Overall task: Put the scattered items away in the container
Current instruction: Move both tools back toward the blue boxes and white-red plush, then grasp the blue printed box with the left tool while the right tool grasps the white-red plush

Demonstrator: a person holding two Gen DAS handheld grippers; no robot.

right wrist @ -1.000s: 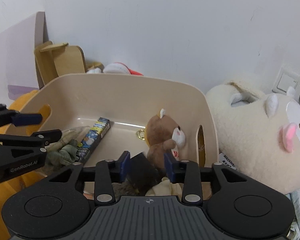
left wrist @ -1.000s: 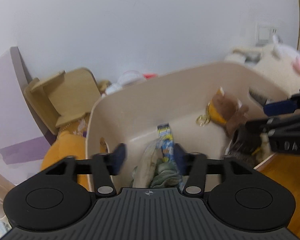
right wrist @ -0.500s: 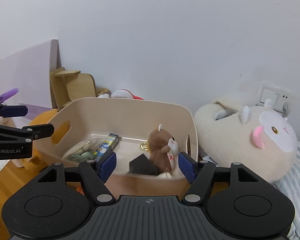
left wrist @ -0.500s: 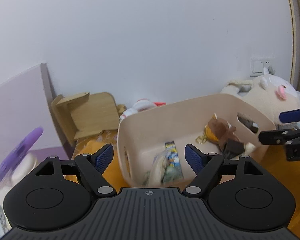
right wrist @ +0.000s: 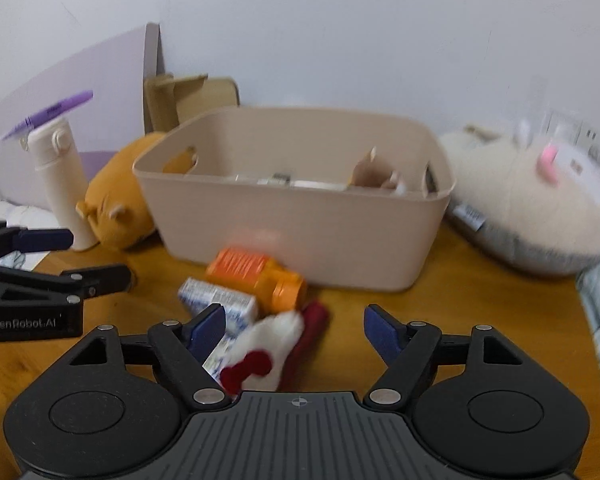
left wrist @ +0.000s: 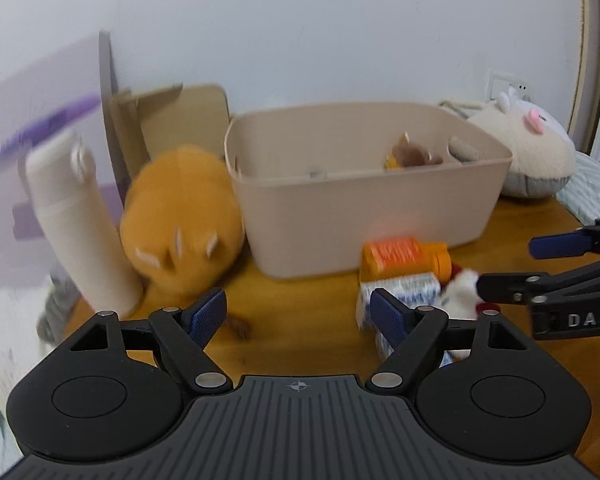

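Beige plastic tub (right wrist: 300,232) holds a brown plush bear (right wrist: 374,174); other contents blurred. Left gripper (left wrist: 298,312) spread, empty; right gripper (right wrist: 296,330) just opened, gripping nothing.

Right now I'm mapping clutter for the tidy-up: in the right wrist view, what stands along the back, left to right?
White bottle → orange plush → beige bin → cream plush.
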